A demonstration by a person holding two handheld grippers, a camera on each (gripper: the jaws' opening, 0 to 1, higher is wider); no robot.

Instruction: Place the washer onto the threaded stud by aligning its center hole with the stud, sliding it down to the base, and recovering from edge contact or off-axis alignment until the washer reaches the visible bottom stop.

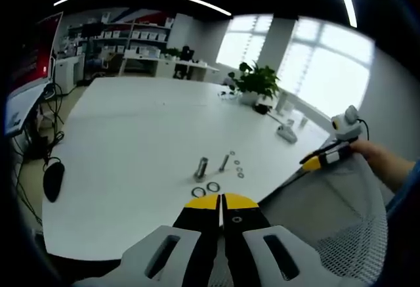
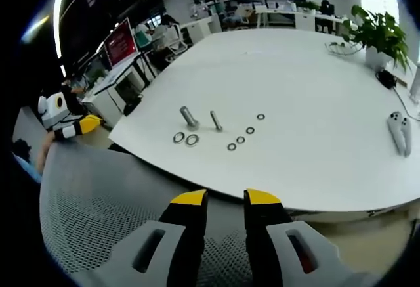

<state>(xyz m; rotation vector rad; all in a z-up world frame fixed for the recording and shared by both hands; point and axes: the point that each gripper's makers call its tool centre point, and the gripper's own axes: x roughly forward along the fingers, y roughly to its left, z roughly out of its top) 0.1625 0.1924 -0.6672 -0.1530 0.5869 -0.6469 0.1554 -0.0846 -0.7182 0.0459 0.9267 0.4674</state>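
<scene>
A large white table (image 1: 131, 149) stands in an open office, and near its edge lie the small parts of the task. In the left gripper view, the thick threaded stud (image 1: 201, 167) stands on the table, and a thinner stud (image 1: 224, 162) stands just beside it. Two larger washers (image 1: 205, 189) lie flat on the table in front of the thick stud, close to each other, and a short row of smaller washers (image 1: 237, 167) lies beside the thinner stud. None of the washers is on a stud. The left gripper (image 1: 221, 203) is above the table edge, well apart from the parts; its yellow-tipped jaws are nearly together, with only a thin gap between them, and they hold nothing. In the right gripper view, the right gripper (image 2: 226, 198) is over the mesh back of a chair (image 2: 98, 201), not yet over the table; its jaws stand a little apart and are empty. The same parts are seen there: the thick stud (image 2: 188, 117), the thinner stud (image 2: 215, 121), the two larger washers (image 2: 185, 138) and the row of smaller washers (image 2: 245, 132). A green plant (image 1: 257, 80) stands at the far side of the table, and a pale game controller (image 2: 399, 131) lies on the table, far from the studs.
</scene>
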